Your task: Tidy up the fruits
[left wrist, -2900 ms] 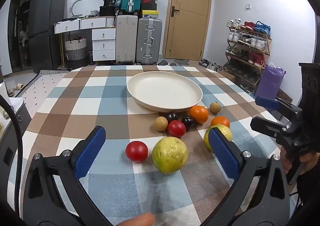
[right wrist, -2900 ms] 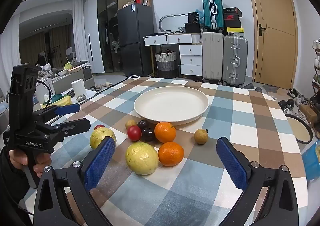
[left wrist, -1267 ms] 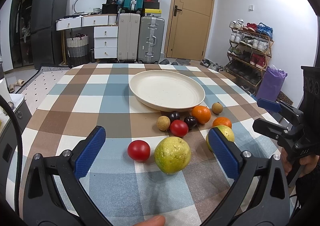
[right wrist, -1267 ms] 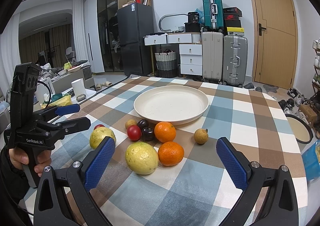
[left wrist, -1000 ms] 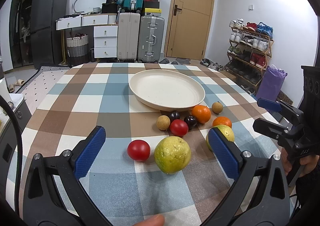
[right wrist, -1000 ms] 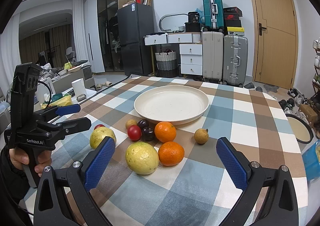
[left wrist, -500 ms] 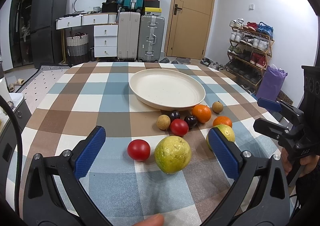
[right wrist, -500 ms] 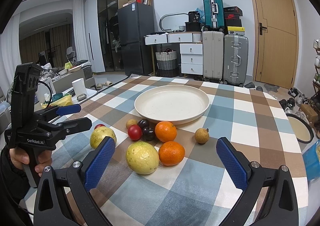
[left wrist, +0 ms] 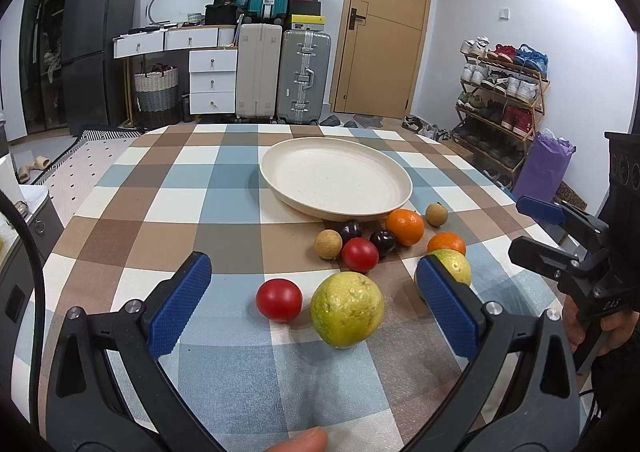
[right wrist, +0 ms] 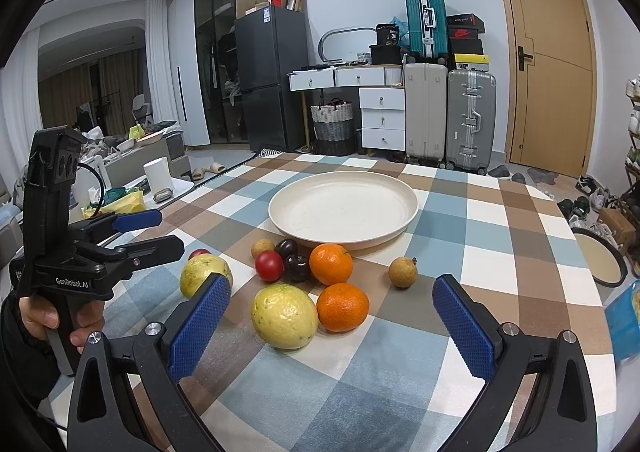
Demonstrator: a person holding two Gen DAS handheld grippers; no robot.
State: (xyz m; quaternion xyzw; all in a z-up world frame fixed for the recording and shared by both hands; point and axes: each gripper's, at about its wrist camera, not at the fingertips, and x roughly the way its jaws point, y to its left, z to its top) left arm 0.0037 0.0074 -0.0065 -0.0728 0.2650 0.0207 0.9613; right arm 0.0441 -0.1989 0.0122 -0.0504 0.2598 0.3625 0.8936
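Same as before: fruits (left wrist: 347,308) beside plate (left wrist: 335,183), untouched.

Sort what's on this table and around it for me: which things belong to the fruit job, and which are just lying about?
Job:
- cream plate, holding nothing
- two yellow-green guavas
- two oranges
- two red tomatoes
- two dark plums
- two small tan fruits
- left claw and right claw, both open

Lying about:
- suitcases
- shoe rack
- white drawers

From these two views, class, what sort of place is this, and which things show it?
Most likely a lived-in home: suitcases stacked by the door, a shoe rack, and a fridge beyond the table.
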